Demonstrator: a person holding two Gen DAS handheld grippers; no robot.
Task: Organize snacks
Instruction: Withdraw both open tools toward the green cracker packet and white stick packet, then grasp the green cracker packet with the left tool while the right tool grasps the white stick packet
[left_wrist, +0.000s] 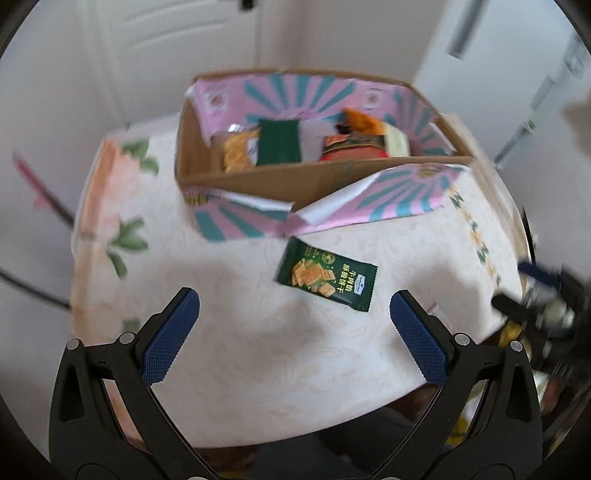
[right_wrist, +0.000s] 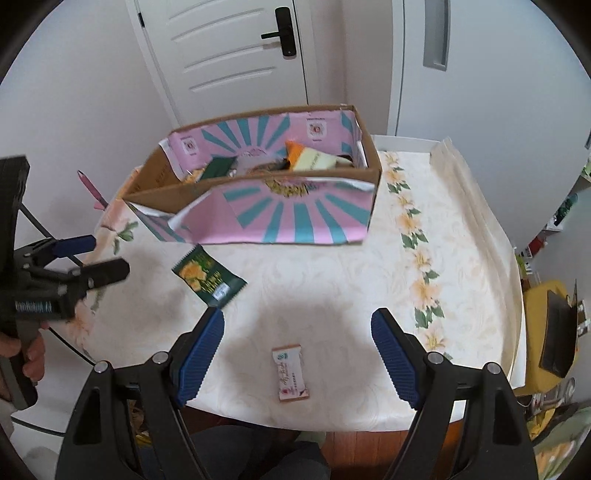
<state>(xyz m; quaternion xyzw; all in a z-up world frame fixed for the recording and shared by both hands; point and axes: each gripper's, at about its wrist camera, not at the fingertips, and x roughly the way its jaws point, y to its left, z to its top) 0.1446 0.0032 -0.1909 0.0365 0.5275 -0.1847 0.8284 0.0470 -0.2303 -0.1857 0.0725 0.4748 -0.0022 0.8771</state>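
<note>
One cardboard box sits beyond the jaws, holding several snack packets, too jumbled to count. Two packets lie loose on the table: one green cracker packet, one small pink bar.

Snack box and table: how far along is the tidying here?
Mostly done: several packets already sit inside the cardboard box. Nothing is in hand; the left gripper and right gripper are both open and empty. Left to do: the green cracker packet and the small pink-and-white bar lie loose on the tablecloth.
</note>
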